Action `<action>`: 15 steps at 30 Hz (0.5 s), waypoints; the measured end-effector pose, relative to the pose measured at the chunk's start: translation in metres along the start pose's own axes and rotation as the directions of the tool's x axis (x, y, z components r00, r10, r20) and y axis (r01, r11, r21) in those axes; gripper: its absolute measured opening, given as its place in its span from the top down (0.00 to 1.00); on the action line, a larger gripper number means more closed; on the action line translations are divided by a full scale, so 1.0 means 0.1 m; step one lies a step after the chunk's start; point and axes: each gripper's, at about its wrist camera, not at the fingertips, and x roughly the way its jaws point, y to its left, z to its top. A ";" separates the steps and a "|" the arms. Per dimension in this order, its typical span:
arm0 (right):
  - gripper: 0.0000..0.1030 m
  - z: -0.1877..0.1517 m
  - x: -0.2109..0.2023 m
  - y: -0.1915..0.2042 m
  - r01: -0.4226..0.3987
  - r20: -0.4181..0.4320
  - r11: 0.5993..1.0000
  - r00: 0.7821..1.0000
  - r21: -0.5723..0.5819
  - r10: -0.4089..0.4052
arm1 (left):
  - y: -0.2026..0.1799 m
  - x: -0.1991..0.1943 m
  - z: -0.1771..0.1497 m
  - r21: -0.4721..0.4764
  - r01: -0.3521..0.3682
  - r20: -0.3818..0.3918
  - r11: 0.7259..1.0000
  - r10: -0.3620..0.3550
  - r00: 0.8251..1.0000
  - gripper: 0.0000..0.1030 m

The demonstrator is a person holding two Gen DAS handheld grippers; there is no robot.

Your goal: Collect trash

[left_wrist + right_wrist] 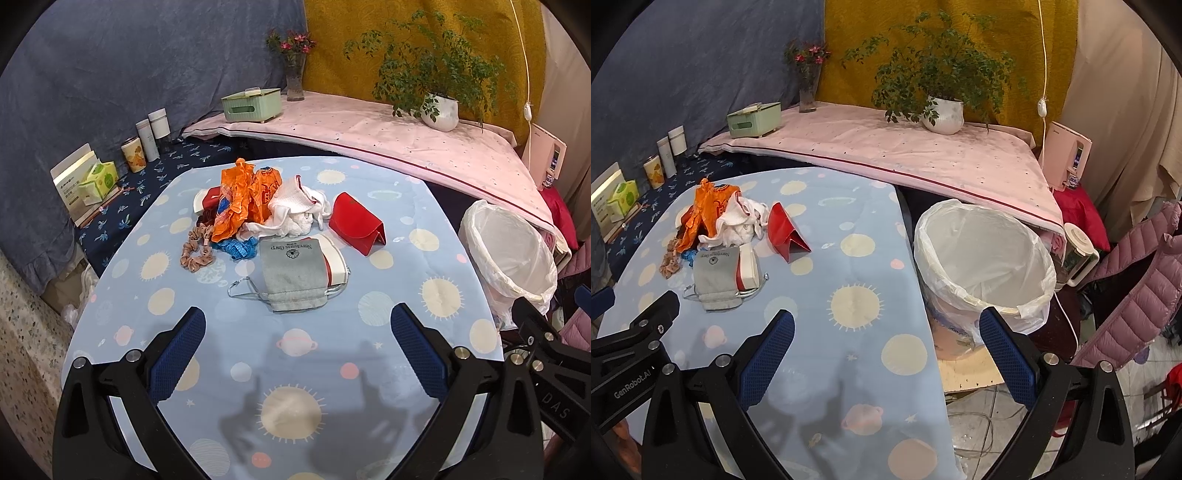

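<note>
A heap lies on the blue patterned tablecloth (295, 354): an orange plastic bag (240, 199), crumpled white tissue (295, 214), a blue scrap (236, 248), a peach scrunchie (195, 248), a grey drawstring pouch (291, 275) over a red-and-white box (334, 262), and a red folded case (356, 224). My left gripper (297, 350) hovers open near the table's front, short of the pouch. My right gripper (886, 354) is open above the table's right edge, with the white-lined bin (984, 258) just beyond it. Both hold nothing.
The lined bin (508, 254) stands on the floor right of the table. Behind is a pink-covered shelf (369, 129) with a green tissue box (251, 105), a flower vase (295, 77) and a potted plant (439, 110). Cups and boxes (142, 147) line the left ledge. A pink jacket (1134, 291) hangs right.
</note>
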 end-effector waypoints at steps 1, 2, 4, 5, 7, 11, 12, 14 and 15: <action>0.07 0.00 0.00 -0.01 0.001 0.000 1.000 1.000 0.001 -0.001 | 0.00 0.00 0.00 0.001 -0.001 0.000 1.000 0.001 1.000 0.07; 0.07 0.00 0.00 -0.01 0.003 0.000 1.000 1.000 0.003 -0.003 | 0.00 0.00 0.00 0.000 0.000 0.000 1.000 0.000 1.000 0.07; 0.07 0.00 0.01 -0.01 0.004 0.001 1.000 1.000 0.006 -0.004 | -0.01 0.01 0.00 0.001 0.000 -0.001 1.000 0.000 1.000 0.07; 0.07 0.00 0.01 -0.02 0.004 0.001 1.000 1.000 0.007 -0.004 | -0.01 0.00 0.00 0.002 0.000 -0.001 1.000 0.000 1.000 0.07; 0.07 0.00 0.01 -0.02 0.005 0.001 1.000 1.000 0.007 -0.005 | -0.01 0.01 0.00 0.001 -0.001 0.000 1.000 0.001 1.000 0.07; 0.07 -0.01 0.01 -0.03 0.008 0.000 1.000 1.000 0.009 -0.008 | -0.01 0.01 0.00 0.002 0.000 0.000 1.000 0.000 1.000 0.07; 0.07 -0.01 0.02 -0.04 0.010 0.000 1.000 1.000 0.009 -0.010 | -0.02 0.00 0.00 0.002 0.000 0.000 1.000 0.000 1.000 0.07; 0.07 -0.01 0.02 -0.05 0.014 0.001 1.000 1.000 0.012 -0.014 | -0.03 0.00 0.00 0.004 -0.001 0.001 1.000 0.001 1.000 0.07; 0.07 -0.01 0.02 -0.06 0.015 0.001 1.000 1.000 0.014 -0.015 | -0.03 0.00 0.00 0.004 0.000 0.001 1.000 0.000 1.000 0.07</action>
